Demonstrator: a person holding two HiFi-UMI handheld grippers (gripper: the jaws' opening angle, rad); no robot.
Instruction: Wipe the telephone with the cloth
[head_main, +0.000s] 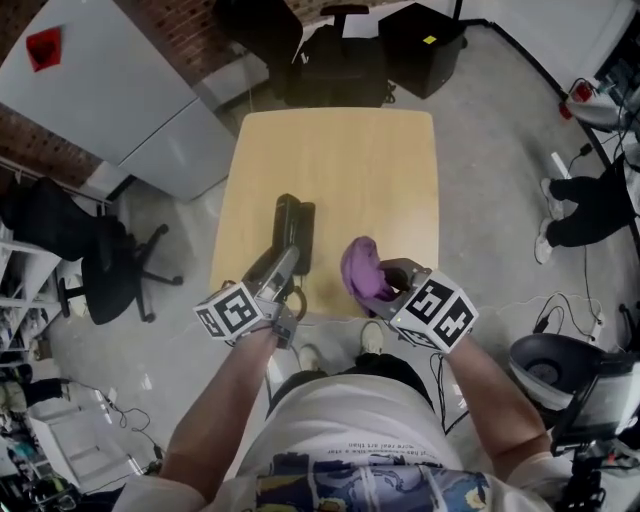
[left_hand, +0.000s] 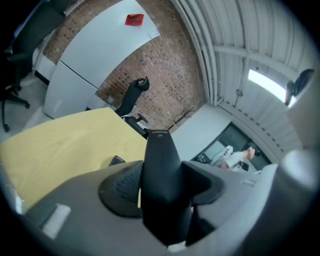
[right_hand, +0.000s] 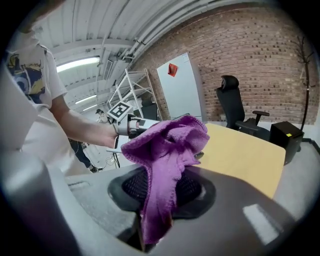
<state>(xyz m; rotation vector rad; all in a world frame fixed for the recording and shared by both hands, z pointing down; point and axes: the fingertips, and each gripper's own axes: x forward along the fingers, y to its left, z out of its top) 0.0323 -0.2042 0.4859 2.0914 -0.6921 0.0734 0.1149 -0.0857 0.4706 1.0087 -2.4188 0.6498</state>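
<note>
Left tongs (head_main: 281, 274) clamp the lower end of the black telephone (head_main: 294, 230), whose long axis runs up the frame over the middle of the bench (head_main: 385, 165); right tongs (head_main: 386, 286), closed on the bunched purple cloth (head_main: 362, 268), hang just right of that end, cloth toward the telephone

Light wood table (head_main: 380, 170) standing on grey floor (head_main: 490, 150). Black telephone (head_main: 297, 225) on its near-left part.
</note>
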